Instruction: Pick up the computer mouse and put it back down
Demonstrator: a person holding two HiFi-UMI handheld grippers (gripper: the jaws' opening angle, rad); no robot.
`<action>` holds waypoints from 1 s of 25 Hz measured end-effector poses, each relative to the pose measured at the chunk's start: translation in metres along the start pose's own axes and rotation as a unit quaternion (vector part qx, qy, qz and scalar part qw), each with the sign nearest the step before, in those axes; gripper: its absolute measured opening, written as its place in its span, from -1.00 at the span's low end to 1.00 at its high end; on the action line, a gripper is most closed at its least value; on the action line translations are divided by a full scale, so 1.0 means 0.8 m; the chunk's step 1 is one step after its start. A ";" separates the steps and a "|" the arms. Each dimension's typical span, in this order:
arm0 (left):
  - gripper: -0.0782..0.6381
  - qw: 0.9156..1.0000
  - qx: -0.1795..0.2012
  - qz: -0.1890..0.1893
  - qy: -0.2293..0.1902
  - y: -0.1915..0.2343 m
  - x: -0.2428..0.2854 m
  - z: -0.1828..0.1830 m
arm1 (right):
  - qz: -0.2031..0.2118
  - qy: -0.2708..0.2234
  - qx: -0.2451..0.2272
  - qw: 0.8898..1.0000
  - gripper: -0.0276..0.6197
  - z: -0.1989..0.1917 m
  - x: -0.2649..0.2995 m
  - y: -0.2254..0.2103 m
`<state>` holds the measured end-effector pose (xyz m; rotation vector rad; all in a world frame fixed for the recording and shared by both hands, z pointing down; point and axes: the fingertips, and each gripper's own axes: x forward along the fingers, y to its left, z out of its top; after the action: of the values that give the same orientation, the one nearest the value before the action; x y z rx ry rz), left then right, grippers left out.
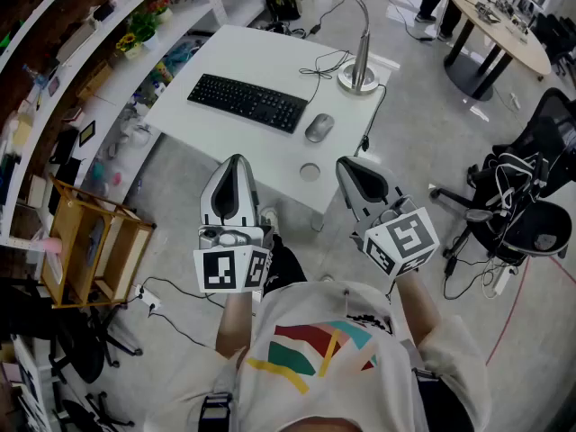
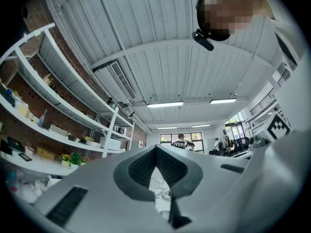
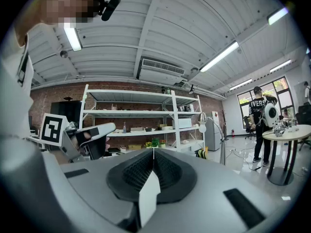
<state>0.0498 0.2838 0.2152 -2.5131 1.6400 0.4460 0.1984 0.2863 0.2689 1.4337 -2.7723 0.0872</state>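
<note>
Plastic shells, smooth and pale grey, taper to a point just ahead of my chest. My left hand-held gripper and my right hand-held gripper ride side by side over the floor, short of the near edge of the tabletop. I judge they sit here because the reach has not begun. Each one is pressed together, its dark ribbed pads meeting at the tips with nothing caught between them. The left tilts a little upward and the right lies level. To take anything, a gripper would first have to spread.

Beyond them the tabletop is a flat white slab, with a small round grey disc lying by its near edge. Further in, toward the right, rests the computer mouse, a low, rounded silver-grey oval that sits flat and apart from everything else. It is nearer my right side, so I judge that hand the natural one for it. Its curved, slick back may slip between narrow pads, so a pinch across its sides looks safest. Just left of it stretches a black keyboard, long and angular. Behind the mouse stands a desk lamp with a round shiny metal base and a bent gooseneck, its thin dark cable trailing off the right edge. Far left, white shelves carry small clutter.
</note>
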 end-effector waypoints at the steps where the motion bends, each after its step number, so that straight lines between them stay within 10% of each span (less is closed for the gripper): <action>1: -0.66 1.000 0.001 -0.002 0.001 0.016 0.012 -0.006 | -0.001 -0.001 -0.005 1.000 -0.88 0.001 0.020 -0.002; 25: -0.66 0.982 -0.071 -0.139 0.103 0.350 0.352 -0.145 | -0.125 0.025 0.095 0.987 -0.88 0.013 0.468 -0.092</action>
<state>-0.0775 -0.1072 0.2604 -2.9260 1.3236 0.2891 0.0424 -0.0616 0.2779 1.7819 -2.5781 0.3874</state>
